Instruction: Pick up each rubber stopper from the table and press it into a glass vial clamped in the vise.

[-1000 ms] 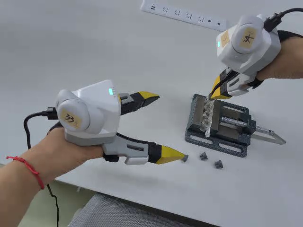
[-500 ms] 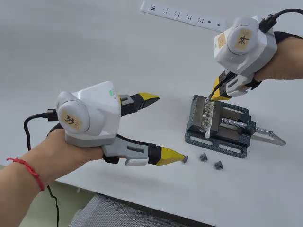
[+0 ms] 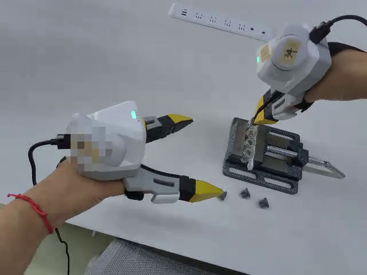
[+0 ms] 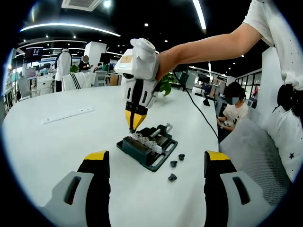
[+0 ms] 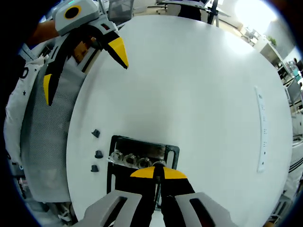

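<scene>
Table [image 3: 114,63]: white, round-edged worktop; it bears the vise, the loose stoppers and a power strip.
Vise [image 3: 269,157]: dark metal bench vise standing on the right part of the table, its screw handle pointing right.
Glass vials [image 3: 249,143]: a short row of clear vials, upright, clamped between the vise's jaws at its left end.
Rubber stoppers [image 3: 245,193]: three small dark grey pieces lying loose on the table in a line, just beside the near edge of the vise and apart from one another.
Right gripper [image 3: 254,121]: held above the vise, pointing down, jaws closed together. Its yellow tips meet the far end of the vial row. Whether a stopper sits between the tips cannot be told.
Left gripper [image 3: 203,157]: held to the left of the vise, jaws spread wide with nothing between them. In the left gripper view the three stoppers lie ahead of the jaws and apart from them, with the vise beyond.
Power strip [image 3: 221,20]: long white strip lying at the far side of the table, well apart from the vise.
Cable [image 3: 43,146]: black lead running from the back of the left gripper.
Bracelet [image 3: 31,205]: red cord around the wrist of the hand that holds the left gripper.
</scene>
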Demonstrator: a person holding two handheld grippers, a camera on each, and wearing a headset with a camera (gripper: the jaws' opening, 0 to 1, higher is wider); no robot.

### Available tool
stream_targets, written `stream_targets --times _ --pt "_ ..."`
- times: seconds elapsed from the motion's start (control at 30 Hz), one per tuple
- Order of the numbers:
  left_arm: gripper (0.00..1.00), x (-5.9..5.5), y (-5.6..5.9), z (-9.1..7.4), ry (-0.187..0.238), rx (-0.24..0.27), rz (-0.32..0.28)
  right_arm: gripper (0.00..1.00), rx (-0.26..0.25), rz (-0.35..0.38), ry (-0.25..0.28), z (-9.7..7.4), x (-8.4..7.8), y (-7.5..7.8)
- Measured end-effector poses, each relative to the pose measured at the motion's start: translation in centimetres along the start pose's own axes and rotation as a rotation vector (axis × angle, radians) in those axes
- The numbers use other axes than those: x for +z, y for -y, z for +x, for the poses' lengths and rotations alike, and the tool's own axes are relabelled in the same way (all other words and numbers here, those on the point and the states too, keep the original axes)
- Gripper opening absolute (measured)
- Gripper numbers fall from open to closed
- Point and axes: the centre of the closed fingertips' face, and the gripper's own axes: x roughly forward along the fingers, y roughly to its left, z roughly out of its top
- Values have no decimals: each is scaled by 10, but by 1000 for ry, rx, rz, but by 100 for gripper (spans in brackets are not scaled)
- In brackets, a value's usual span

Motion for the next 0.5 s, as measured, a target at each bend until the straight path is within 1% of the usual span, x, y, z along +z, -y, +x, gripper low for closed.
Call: stream_targets --times 0.03,0.1,0.23,0.37,0.5 --pt "80 0 0 0 0 0 1 0 2 6 -3 0 0 1" --pt "80 0 0 -1 1 1 0 0 4 -11 -8 0 0 1" --pt "80 0 0 -2 1 4 -1 0 6 -11 -5 0 -1 1" --pt "80 -1 -1 -3 1 5 -2 0 3 -17 -13 1 -1 1" --pt "80 0 0 -3 3 5 -1 0 -1 -13 -12 2 -2 1"
